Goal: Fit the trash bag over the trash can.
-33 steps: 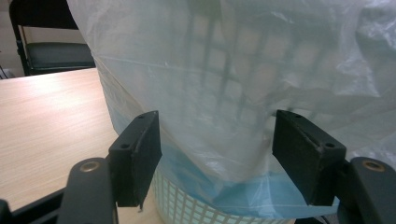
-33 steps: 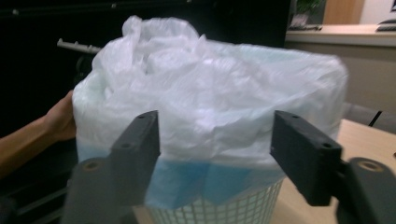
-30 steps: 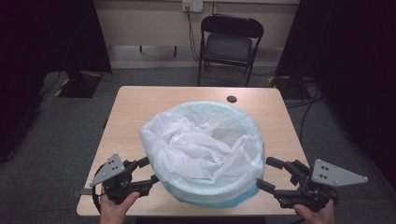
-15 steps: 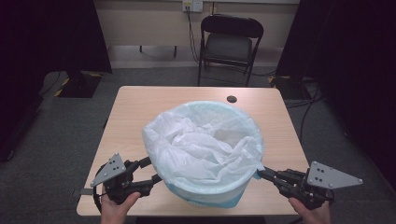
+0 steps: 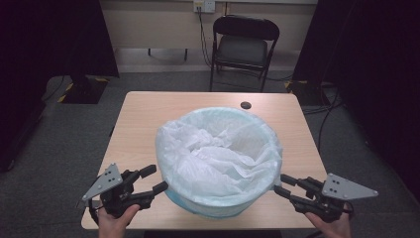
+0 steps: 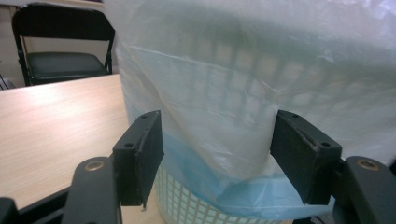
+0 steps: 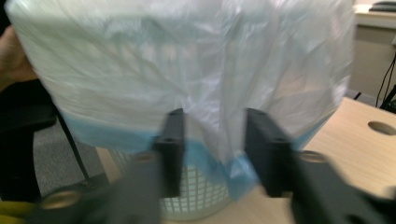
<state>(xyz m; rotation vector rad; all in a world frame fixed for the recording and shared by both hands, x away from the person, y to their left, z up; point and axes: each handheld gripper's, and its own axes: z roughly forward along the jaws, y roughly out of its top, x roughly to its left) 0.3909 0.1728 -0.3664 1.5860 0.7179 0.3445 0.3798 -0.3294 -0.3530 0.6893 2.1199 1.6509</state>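
High view: looking down on a wooden tabletop (image 5: 148,114) carrying a white lattice basket (image 5: 218,212) lined with a pale plastic bag (image 5: 218,148), sitting near the 6 o'clock edge. Left tongs (image 5: 156,179) resting at about 8 o'clock of the basket, jaws standing apart, tips just beside the bag's overhang. Right tongs (image 5: 277,184) sitting at about 4 o'clock, jaws having just been opening, tips at the bag's lower edge.

Left gripper view: seeing the bag's draped skirt (image 6: 219,140) hanging between the spread jaws, not pinched.

Right gripper view: showing a fold of bag (image 7: 212,135) lying between the jaws, blurred; unable to tell whether pads are pressing it.

Folding chair (image 5: 245,47) standing at 12 o'clock beyond the tabletop.
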